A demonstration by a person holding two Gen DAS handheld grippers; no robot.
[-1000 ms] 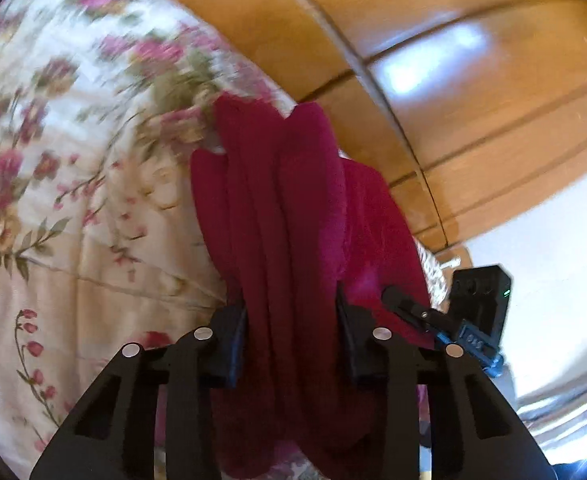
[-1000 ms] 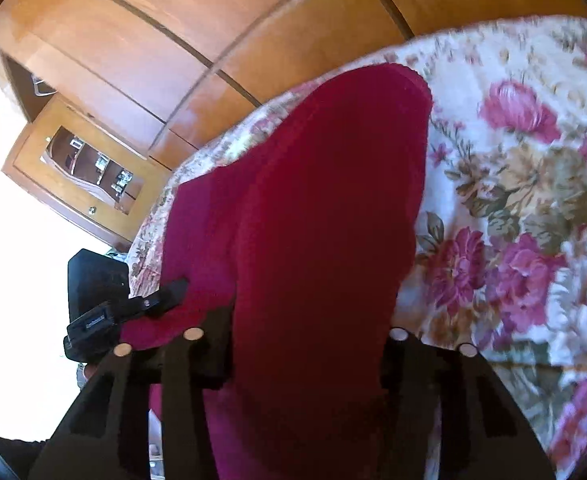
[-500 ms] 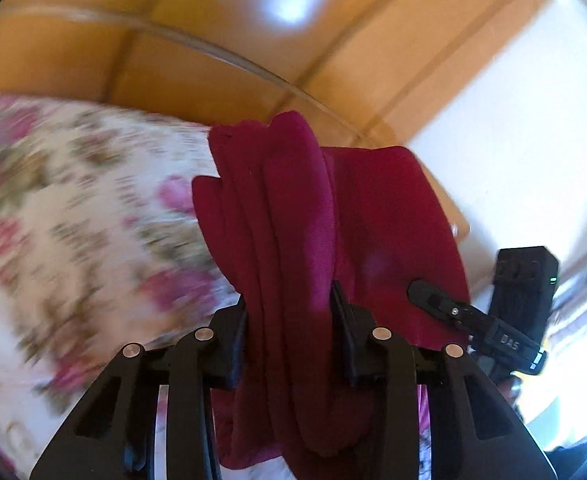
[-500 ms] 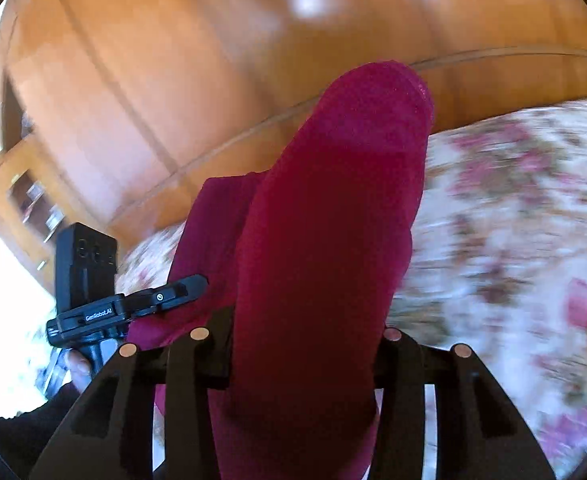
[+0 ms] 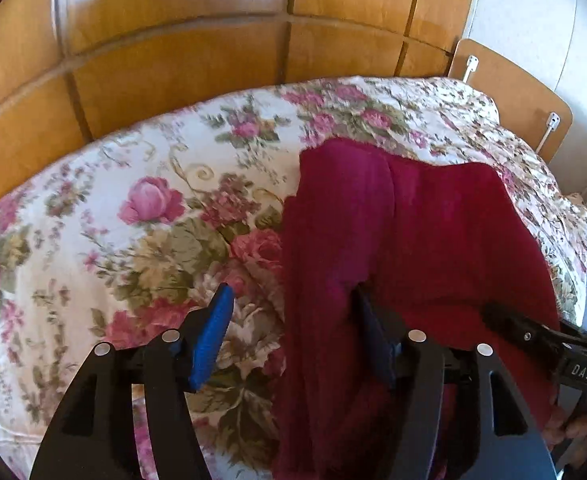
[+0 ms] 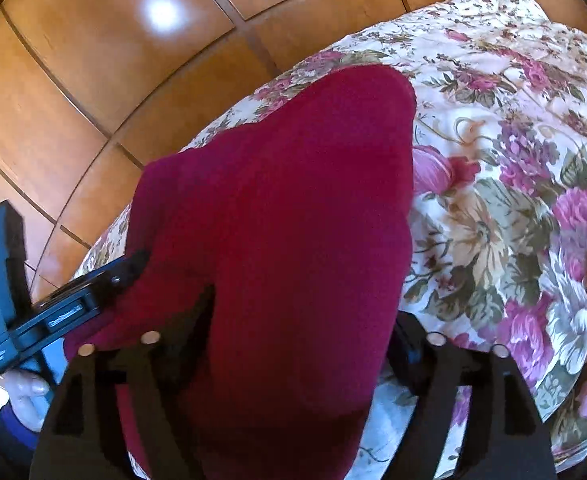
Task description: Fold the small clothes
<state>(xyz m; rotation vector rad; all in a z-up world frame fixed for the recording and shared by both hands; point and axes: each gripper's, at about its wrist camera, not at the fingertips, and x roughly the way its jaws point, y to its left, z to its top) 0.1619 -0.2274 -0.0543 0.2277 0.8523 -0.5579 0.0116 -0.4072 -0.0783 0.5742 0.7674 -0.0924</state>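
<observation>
On the bed [image 5: 141,184], over the floral cover, lies the red cloth [image 5: 433,240], near the wooden wall [image 5: 173,60]. I see it folded in thick layers, its far edge resting on the cover and its near part still lifted around my two tools.

My left gripper [image 5: 293,336] has just been opening: the blue left pad [image 5: 213,340] stands free in the air, and the cloth only hangs against the right finger. So it is spread, not pinching. My right gripper [image 6: 297,320] has also just been opening; its jaws stand wide, and the cloth [image 6: 285,220] drapes loosely over them. I judge that it presses nothing, though the fabric hides the pads.

The cloth looks soft, light and limp, like fleece or knit. It will sag and slide off an open finger, and the layers may shift apart. I think it is not fragile. For the next fold I would take it at the two near corners, pinching all layers together at the edge, not in the middle.
</observation>
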